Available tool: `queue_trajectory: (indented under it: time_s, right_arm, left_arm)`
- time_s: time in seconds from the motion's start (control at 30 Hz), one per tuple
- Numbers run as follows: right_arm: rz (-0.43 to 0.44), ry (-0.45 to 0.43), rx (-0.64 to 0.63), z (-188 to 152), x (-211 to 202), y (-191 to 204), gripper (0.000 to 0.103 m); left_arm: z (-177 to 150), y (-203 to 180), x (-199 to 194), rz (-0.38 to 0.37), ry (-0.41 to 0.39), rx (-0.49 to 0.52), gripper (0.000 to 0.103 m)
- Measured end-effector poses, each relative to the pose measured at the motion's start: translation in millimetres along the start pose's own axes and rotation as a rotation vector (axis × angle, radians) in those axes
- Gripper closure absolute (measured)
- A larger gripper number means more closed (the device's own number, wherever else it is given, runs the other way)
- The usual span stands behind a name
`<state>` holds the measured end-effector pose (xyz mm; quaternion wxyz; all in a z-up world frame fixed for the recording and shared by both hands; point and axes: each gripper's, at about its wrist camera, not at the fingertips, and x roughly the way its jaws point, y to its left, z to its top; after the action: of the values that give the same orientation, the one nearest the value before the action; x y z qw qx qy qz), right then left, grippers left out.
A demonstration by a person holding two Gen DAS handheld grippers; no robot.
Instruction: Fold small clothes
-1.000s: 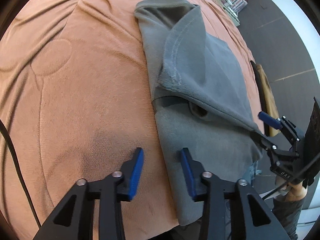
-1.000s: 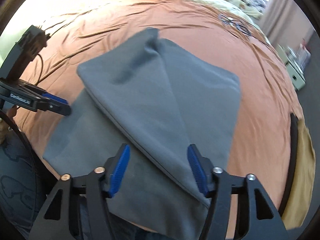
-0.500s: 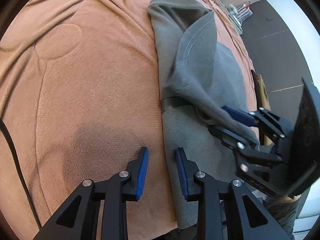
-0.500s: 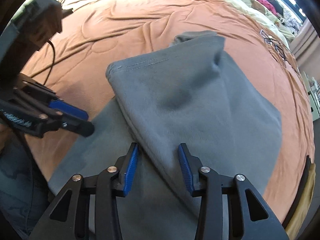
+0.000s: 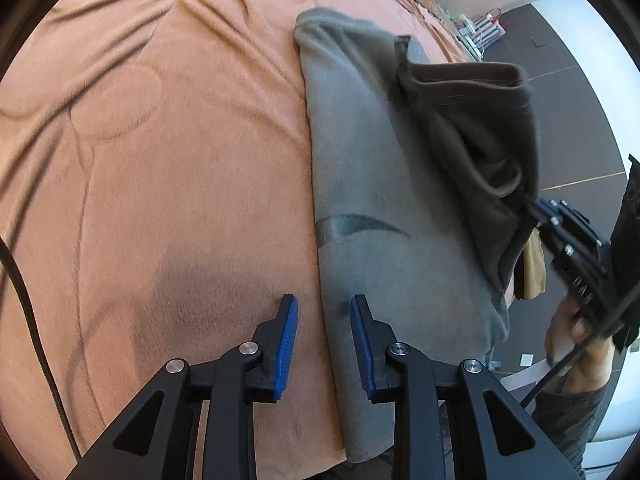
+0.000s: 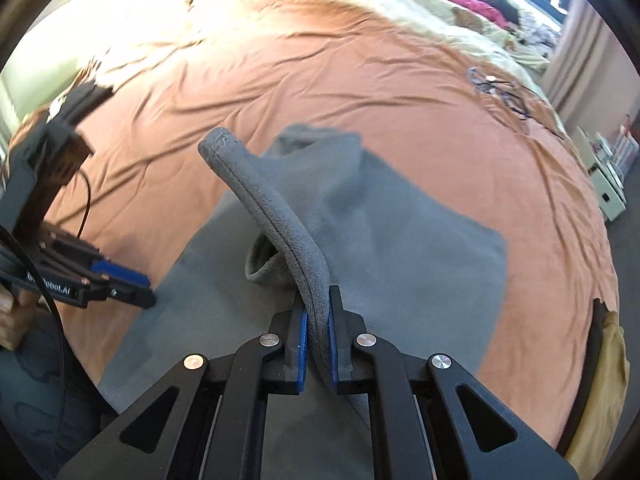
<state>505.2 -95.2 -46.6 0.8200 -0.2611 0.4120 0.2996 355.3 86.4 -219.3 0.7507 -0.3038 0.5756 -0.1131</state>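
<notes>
Right gripper [image 6: 317, 332] clamped on a hemmed edge of the grey garment [image 6: 400, 248], blue pads pressed to either side of the fold. Straight ahead of those pads, that edge lifted clear, arching up and away to a stitched corner leaning left. Below and beyond the raised flap, rest of the garment spread flat on the orange bedspread [image 6: 360, 72], reaching out to the right of the tool. Off to the left, near the garment's left border, left gripper seen from the side. Far past everything, heaped bedding and pink fabric [image 6: 472, 0] by the window.

Left gripper [image 5: 324, 340] with jaws partly apart, gripping nothing, poised over the garment's left border [image 5: 380, 208]: border line running between the pads, right pad above grey cloth, left pad above bare bedspread [image 5: 160, 140]. Whether the tips touch the fabric, cannot tell. Ahead and right, lifted flap hanging dark from the right gripper [image 5: 536, 206], a hand [image 5: 576, 320] behind it. Black cable [image 5: 24, 304] along the left margin.
</notes>
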Motion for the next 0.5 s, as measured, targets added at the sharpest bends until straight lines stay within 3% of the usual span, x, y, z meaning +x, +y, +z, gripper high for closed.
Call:
queue_trajectory:
  time_s: [0.23, 0.5]
  right_arm:
    - [-0.007, -0.05, 0.131, -8, -13, -41, 0.098]
    - [0.045, -0.068, 0.314, -27, -1, -96, 0.098]
  left_arm:
    - [14, -7, -17, 0.025, -0.037, 0.026, 0.074]
    - [27, -12, -21, 0.051, -0.055, 0.045, 0.074]
